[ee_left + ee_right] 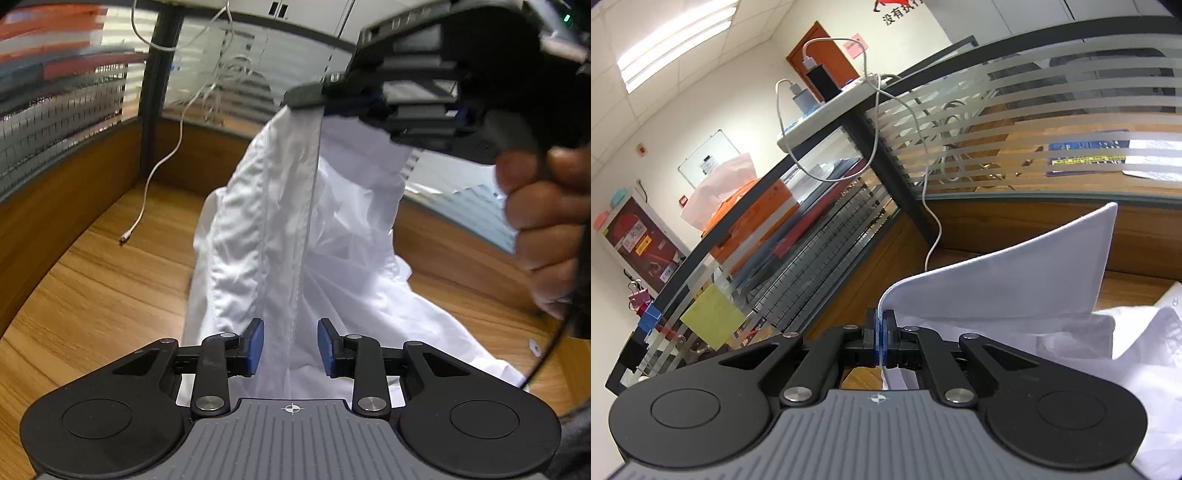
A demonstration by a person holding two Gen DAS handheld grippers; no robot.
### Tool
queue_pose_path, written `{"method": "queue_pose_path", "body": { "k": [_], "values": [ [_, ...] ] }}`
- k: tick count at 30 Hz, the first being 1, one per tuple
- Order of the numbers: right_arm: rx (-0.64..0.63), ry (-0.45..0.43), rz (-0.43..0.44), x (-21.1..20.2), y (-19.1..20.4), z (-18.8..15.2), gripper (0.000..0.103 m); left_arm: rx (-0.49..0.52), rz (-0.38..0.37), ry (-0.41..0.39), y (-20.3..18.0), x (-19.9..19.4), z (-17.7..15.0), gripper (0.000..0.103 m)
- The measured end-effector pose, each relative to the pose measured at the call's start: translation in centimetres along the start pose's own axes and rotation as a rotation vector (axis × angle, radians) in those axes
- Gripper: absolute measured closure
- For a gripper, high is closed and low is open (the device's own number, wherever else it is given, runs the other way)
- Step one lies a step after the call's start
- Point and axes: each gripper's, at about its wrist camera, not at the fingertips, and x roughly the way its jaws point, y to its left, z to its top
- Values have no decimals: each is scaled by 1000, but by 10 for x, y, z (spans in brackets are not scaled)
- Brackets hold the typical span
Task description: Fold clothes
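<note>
The shirt [295, 221] is hung over the tabletop [92, 295] from the right hand-held gripper [880, 334], clamped on its collar at 12 o'clock. The left hand-held gripper [290, 347] is partly open around the placket, not gripping. If the thin collar hold is lost, the shirt could be dropped.

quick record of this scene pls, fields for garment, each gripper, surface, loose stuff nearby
garment: white shirt, hanging from one raised point, lower part heaped on the desk
right gripper: shut on the shirt by its collar, lifted above the desk
left gripper: open, pads on either side of the shirt's front edge, not pressing it
surface: wooden desk with glass partition behind
loose stuff: white cable trailing onto the desk
</note>
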Motion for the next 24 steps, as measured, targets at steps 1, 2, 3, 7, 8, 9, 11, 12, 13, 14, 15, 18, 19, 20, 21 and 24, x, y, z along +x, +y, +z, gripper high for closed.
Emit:
{"method": "queue_pose_path", "body": {
  "k": [1, 2, 3, 7, 8, 9, 11, 12, 13, 14, 15, 18, 19, 20, 21, 24],
  "values": [
    [5, -2, -4, 0, -1, -1, 101, -13, 14, 9, 0, 5, -1, 69],
    [8, -3, -8, -1, -1, -1, 101, -27, 28, 17, 0, 10, -3, 76],
    [9, -2, -13, -1, -2, -2, 101, -34, 43, 18, -1, 13, -4, 84],
    [-12, -7, -31, -8, -6, -8, 100, -98, 33, 17, 7, 10, -6, 100],
    [-16, -9, -34, -11, -9, -10, 98, -116, 20, 22, 10, 6, -5, 100],
    [-22, -6, -47, -15, -12, -13, 98, -133, 5, 28, 13, 1, -3, 100],
    [-51, 0, -93, -25, -18, -23, 78, -178, -22, 34, 22, -7, 2, 100],
    [-69, 10, -119, -31, -22, -32, 74, -201, -36, 32, 27, -11, 6, 100],
    [-83, 28, -150, -36, -28, -44, 74, -224, -50, 28, 32, -15, 11, 100],
    [-98, 47, -182, -42, -34, -55, 74, -244, -61, 26, 36, -19, 15, 100],
    [-111, 66, -212, -47, -40, -67, 74, -264, -69, 21, 40, -23, 19, 100],
    [-115, 148, -313, -60, -63, -111, 74, -321, -86, 8, 51, -32, 31, 100],
    [-105, 171, -340, -64, -70, -125, 74, -335, -88, 5, 54, -34, 34, 100],
    [-89, 190, -367, -69, -78, -139, 74, -349, -90, 3, 56, -36, 38, 100],
    [-75, 208, -392, -74, -84, -153, 74, -364, -90, 1, 59, -38, 41, 100],
    [-43, 236, -452, -87, -99, -193, 74, -441, -103, 13, 72, -41, 48, 100]
  ]
}}
